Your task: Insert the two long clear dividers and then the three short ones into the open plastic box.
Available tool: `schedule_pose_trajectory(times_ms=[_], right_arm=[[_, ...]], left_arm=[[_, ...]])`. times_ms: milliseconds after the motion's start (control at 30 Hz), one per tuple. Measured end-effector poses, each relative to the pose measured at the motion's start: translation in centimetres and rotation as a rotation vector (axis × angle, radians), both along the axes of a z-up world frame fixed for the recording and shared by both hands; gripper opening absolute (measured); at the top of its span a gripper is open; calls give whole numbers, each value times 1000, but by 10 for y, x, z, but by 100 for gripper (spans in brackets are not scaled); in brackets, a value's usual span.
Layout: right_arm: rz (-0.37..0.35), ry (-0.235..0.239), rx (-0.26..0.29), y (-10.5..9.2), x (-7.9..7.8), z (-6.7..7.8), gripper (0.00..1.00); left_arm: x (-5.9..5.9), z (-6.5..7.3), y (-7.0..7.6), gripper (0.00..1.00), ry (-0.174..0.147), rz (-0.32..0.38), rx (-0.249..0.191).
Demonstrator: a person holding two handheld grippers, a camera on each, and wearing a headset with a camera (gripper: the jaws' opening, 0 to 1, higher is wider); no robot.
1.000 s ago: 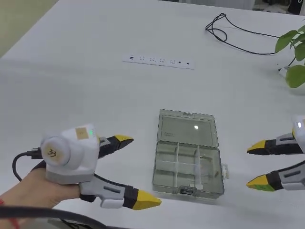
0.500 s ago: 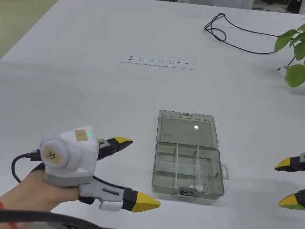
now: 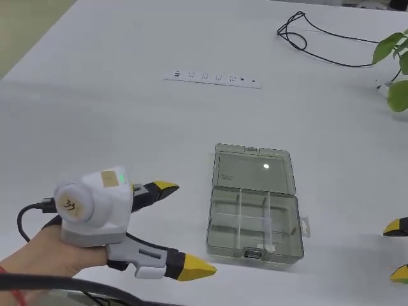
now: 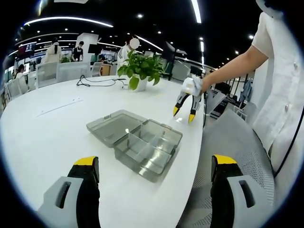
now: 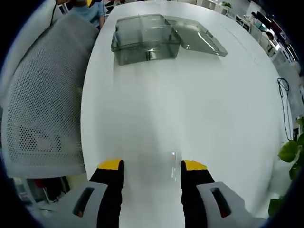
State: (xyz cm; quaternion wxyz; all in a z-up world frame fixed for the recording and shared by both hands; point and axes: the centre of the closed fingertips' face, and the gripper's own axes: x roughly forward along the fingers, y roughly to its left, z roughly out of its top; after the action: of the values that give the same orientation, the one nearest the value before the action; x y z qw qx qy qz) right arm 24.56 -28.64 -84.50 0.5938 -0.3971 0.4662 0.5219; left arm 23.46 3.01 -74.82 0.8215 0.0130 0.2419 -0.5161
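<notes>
white workbench (image 3: 115,108), head view. the open plastic box (image 3: 255,253) sits mid-table, well apart from both grippers, with its long axis running left to right, its lid (image 3: 254,169) flat on the far side and its latch (image 3: 250,255) toward me. clear dividers (image 3: 240,210) form a grid inside, so i judge the task near its end. my left gripper (image 3: 185,227) and right gripper (image 3: 398,250) both gape wide, holding nothing. a faint clear sliver (image 5: 173,164) lies between the right jaws, perhaps a short divider. if so, the next move calls for pinching it edge-on.

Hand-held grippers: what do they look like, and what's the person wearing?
The left hand-held gripper has black jaws with grey-white panels and pointed yellow tips; a black cable trails from its rear. The right hand-held gripper matches. The person wears a white short-sleeved top.
</notes>
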Motion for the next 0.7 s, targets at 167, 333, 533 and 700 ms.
schedule_pose_trajectory(times_ms=[167,333,533,700], right_arm=[[11,-10,-20,-3,3,-1,46],[12,-12,-37,-9,2,-4,42],[22,-20,-42,-8,2,-3,41],[21,-22,-41,-8,2,-3,35]], left_arm=[[0,0,0,100,3,2,-1],[0,1,-1,100,3,4,-7],[0,0,-1,100,4,4,-6],[-1,-1,-1,100,3,-2,-4]])
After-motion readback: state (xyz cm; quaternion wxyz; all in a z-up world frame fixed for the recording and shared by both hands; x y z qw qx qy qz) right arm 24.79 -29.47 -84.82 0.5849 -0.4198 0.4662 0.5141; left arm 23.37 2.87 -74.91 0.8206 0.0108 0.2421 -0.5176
